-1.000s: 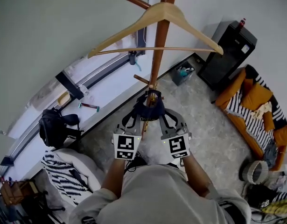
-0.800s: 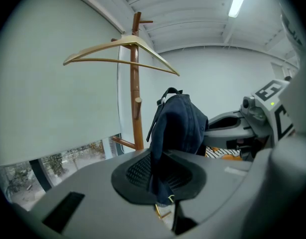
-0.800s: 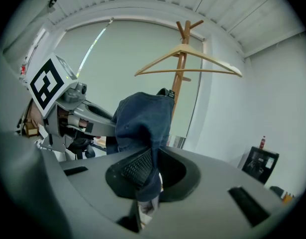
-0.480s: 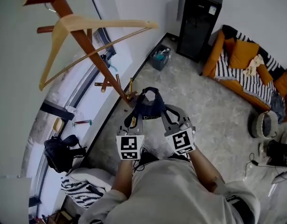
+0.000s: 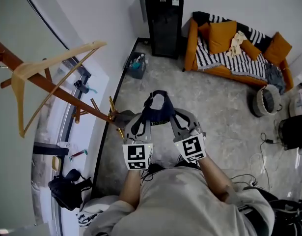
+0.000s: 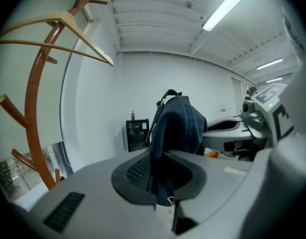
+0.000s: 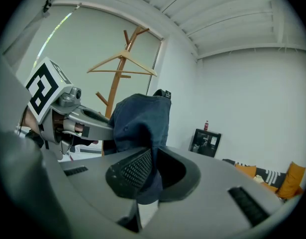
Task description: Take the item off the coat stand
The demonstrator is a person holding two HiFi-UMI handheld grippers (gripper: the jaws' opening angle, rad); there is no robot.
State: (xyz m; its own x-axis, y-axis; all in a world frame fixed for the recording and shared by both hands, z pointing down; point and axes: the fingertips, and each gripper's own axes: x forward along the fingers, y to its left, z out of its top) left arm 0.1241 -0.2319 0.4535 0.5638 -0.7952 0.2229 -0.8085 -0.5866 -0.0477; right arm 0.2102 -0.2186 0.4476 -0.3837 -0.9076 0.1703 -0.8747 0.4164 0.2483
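Left tool (image 5: 140,126) and right tool (image 5: 177,124) each clamped on the dark cap (image 5: 158,109), already off the coat stand (image 5: 6,58); carry level, no pulling apart, clear of pegs.

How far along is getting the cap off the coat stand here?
Done: the dark blue cap hangs clear of the coat stand, touching no peg. In hand: the left gripper and the right gripper are both shut on its fabric, over the floor. Left: nothing of the removal itself; a wooden hanger is on the stand.
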